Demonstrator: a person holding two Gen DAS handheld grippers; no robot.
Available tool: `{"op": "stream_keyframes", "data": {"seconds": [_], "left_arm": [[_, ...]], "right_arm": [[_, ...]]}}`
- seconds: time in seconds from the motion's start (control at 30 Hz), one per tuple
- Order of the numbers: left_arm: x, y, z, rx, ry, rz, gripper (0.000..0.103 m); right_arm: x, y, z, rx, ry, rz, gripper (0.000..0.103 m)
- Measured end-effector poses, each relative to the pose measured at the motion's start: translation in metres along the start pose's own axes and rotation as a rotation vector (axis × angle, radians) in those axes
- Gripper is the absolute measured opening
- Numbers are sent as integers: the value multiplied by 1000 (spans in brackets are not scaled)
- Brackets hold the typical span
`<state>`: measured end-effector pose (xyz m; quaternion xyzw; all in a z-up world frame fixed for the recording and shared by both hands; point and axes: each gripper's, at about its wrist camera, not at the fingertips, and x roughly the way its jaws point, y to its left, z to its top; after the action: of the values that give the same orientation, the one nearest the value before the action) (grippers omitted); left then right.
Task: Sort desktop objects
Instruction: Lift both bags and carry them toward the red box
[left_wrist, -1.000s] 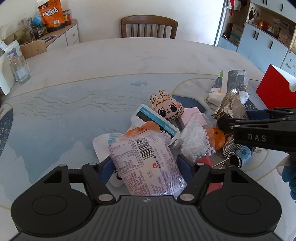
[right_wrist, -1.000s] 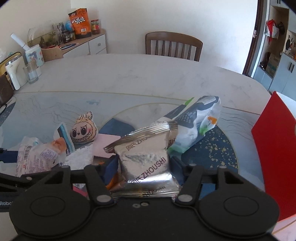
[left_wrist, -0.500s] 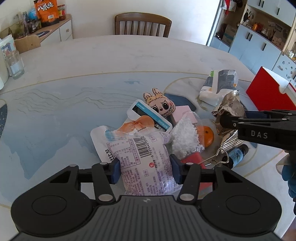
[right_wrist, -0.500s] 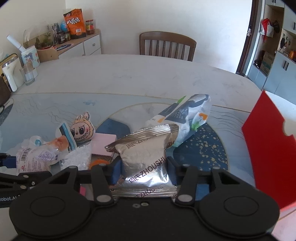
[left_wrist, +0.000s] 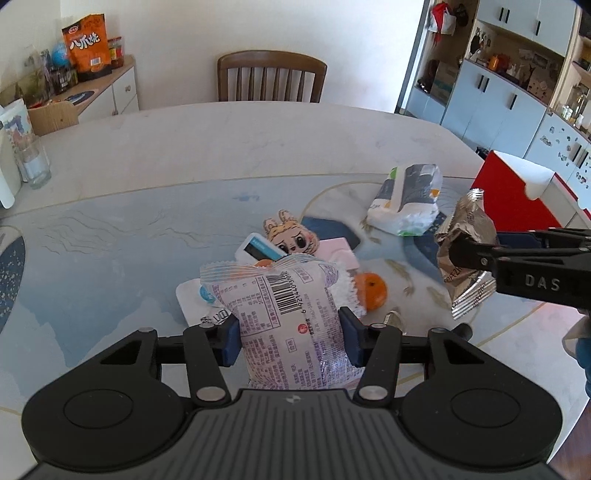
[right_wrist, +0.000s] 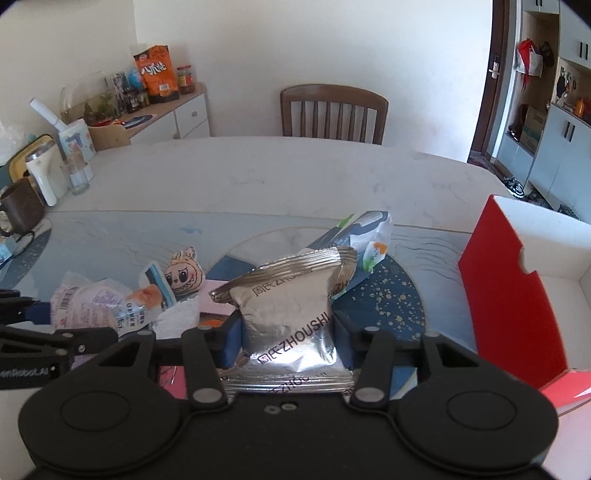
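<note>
Left gripper (left_wrist: 290, 343) clamped on purple snack bag (left_wrist: 286, 314), right gripper (right_wrist: 288, 341) on silver foil pouch (right_wrist: 291, 314). Slick film, low grips: likely slipping or drooping mid-carry.

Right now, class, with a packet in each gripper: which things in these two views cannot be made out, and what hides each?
- Left wrist view: the purple packet in the left gripper covers most of the white pouch behind it.
- Left wrist view: the orange is partly hidden by that packet.
- Right wrist view: the silver packet in the right gripper hides the table behind it.
- Right wrist view: the red box is cut off by the picture's edge.
</note>
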<state>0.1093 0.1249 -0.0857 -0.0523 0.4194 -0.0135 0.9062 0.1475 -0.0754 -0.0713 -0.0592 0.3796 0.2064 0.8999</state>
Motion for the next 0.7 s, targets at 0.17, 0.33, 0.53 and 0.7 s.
{"op": "stream_keyframes", "data": {"seconds": [0.17,0.33,0.53,0.7], "left_arm": [[-11,-18,2,15,-14,-15,52],[-20,-38,7,25,-38,-22,52],[-33,-65,22,59,-72,-32,52],[-37,-91,32,78,-75,-37,52]], "right_arm": [[-22,-13,-4,-1,-8,19,50],[-44,-37,-11,8,0,19,50],[-79,-68,-5,7,-27,44,50],[-98,-101,9,8,-41,45,50]]}}
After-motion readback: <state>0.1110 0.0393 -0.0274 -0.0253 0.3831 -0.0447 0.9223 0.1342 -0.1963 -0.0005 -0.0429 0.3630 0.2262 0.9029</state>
